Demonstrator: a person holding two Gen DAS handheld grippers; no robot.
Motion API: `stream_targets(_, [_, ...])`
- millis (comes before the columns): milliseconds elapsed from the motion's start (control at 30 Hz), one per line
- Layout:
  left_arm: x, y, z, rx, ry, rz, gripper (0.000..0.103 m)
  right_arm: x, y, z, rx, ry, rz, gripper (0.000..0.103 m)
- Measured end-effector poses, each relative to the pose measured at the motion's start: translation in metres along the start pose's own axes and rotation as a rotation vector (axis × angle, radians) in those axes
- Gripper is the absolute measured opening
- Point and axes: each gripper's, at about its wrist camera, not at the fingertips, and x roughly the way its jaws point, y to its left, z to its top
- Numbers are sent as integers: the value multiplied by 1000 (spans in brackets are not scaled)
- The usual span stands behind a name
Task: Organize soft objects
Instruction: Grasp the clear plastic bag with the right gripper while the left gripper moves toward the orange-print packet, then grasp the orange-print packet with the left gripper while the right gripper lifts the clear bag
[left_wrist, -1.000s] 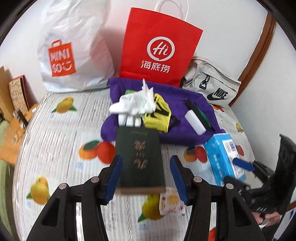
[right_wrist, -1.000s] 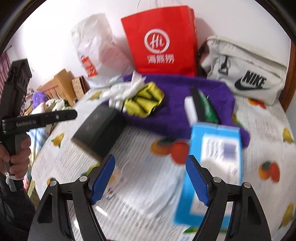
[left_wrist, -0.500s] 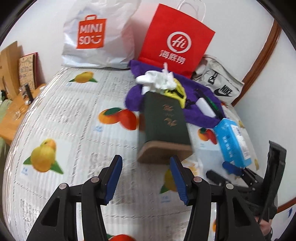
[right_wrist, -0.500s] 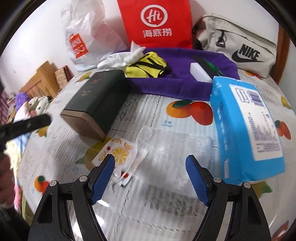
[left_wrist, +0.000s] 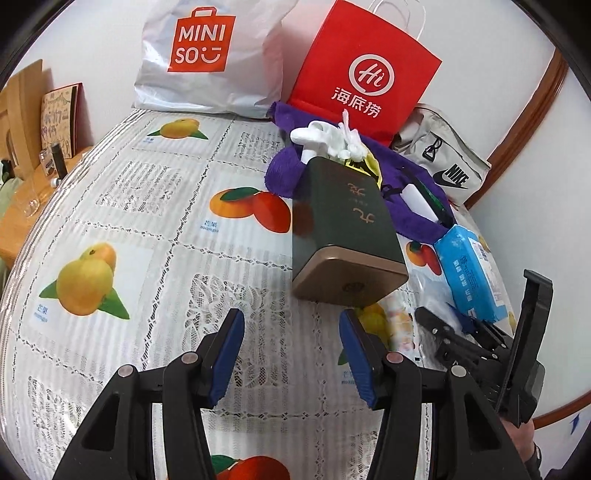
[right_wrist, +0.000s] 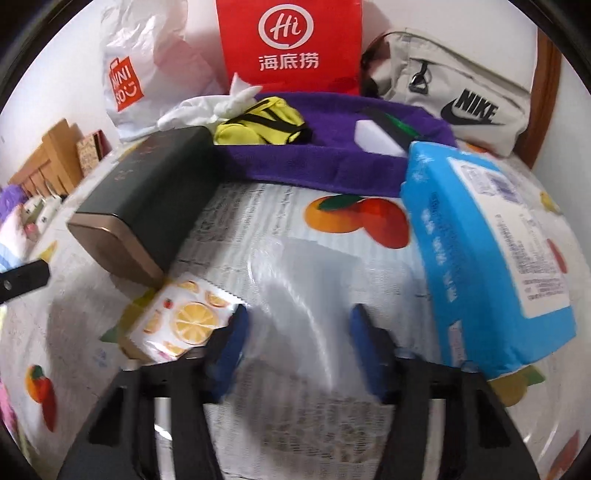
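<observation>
Your right gripper (right_wrist: 295, 343) is closing its fingers over a clear plastic bag (right_wrist: 306, 280) on the surface (left_wrist: 155, 258); contact unclear. Your left gripper (left_wrist: 291, 354) is half open w/ nothing in it, just short of the dark box (left_wrist: 343, 225). Blue pack (right_wrist: 487, 251) right, purple towel (right_wrist: 332, 166) beyond.

I see a glossy, ribbed plastic tablecloth (left_wrist: 155, 236) with a lace pattern. The box (left_wrist: 343, 221) looks smooth — matt dark green sides, a satin bronze end. Behind it, upper centre, lies a fuzzy purple towel (right_wrist: 332, 166) of soft cloth. The red bag (left_wrist: 364, 70) is matt paper; the white bag (left_wrist: 207, 55), upper left, is crinkly plastic. The blue pack (right_wrist: 491, 258) is shiny film — the pouch (right_wrist: 454, 99) is woven cloth.
</observation>
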Motion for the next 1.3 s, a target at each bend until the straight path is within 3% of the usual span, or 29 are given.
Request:
stream_targets(33, [0, -1, -1, -1, 1, -5, 51, -1, -4, 1, 2, 3, 9, 32])
stream_targets(67, [0, -2, -1, -1, 4, -9, 51, -1, -9, 2, 12, 11, 20, 13])
stream_targets(100, [0, -3, -2, 0, 6, -10, 51, -1, -13, 3, 24, 20, 40, 6])
stream_targets(200, [-2, -13, -5, 19, 12, -9, 51, -9, -23, 1, 56, 24, 104, 6])
stream_targets(367, [3, -37, -13, 64, 36, -40, 51, -38, -21, -11, 4, -14, 175, 5])
stream_targets(600, [46, -69, -30, 109, 125, -65, 51, -69, -42, -38, -13, -23, 249, 5])
stream_targets(667, [50, -77, -33, 126, 107, -76, 56, -80, -52, -49, -27, -36, 226, 5])
stream_targets(733, [53, -84, -33, 132, 103, -94, 68, -84, -62, -58, -27, -35, 211, 5])
stream_targets(800, [57, -92, -32, 139, 103, -108, 69, -84, -74, -67, -11, -21, 207, 5])
stream_targets(967, [72, -116, -29, 209, 86, -44, 80, -83, -102, -83, 27, -12, 174, 5])
stream_targets(1100, [84, -140, -31, 318, 80, 73, 83, -82, -115, -88, 45, -17, 159, 5])
stream_targets(1200, [92, -154, -35, 405, 83, 141, 85, -77, -121, -88, 58, -13, 165, 5])
stream_targets(1300, [91, -155, -36, 411, 53, 141, 78, -71, -119, -90, 58, -11, 163, 6])
